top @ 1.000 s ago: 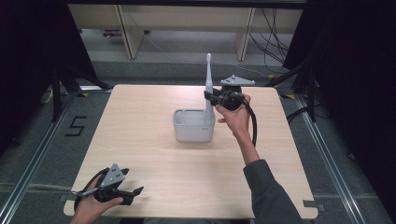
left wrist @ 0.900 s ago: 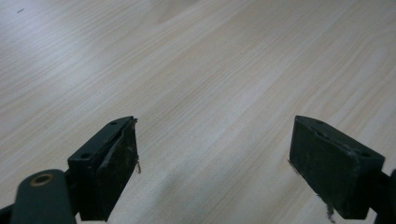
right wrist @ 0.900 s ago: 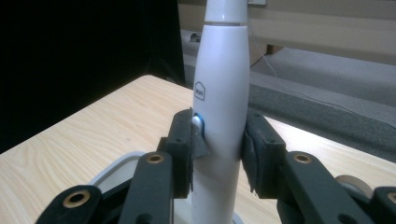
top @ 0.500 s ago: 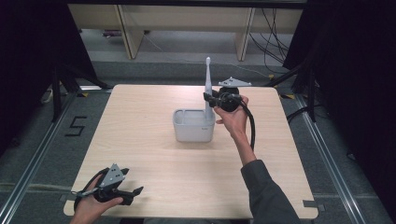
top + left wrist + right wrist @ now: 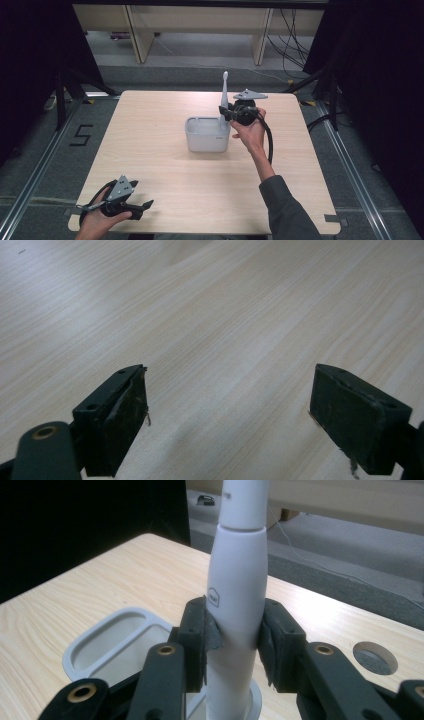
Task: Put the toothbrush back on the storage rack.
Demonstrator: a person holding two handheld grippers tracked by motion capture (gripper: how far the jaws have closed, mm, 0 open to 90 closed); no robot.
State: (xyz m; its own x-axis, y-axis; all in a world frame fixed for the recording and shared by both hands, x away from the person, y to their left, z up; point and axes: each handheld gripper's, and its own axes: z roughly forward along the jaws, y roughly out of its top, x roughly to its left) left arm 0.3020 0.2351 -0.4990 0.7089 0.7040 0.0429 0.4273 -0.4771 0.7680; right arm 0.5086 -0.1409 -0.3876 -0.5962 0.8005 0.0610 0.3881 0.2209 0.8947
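My right gripper [image 5: 235,640] clenched the electric toothbrush [image 5: 236,605] upright over the holder [image 5: 207,135]'s round slot; I judged lowering straight best. My left gripper [image 5: 230,415] idled released, well away.

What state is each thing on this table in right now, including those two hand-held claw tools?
electric toothbrush: upright, clamped at its handle, lower end in the round slot of the holder.
holder: standing on the table, its long compartment empty.
right gripper: shut on the electric toothbrush.
left gripper: open, nothing between its jaws, low over the table.
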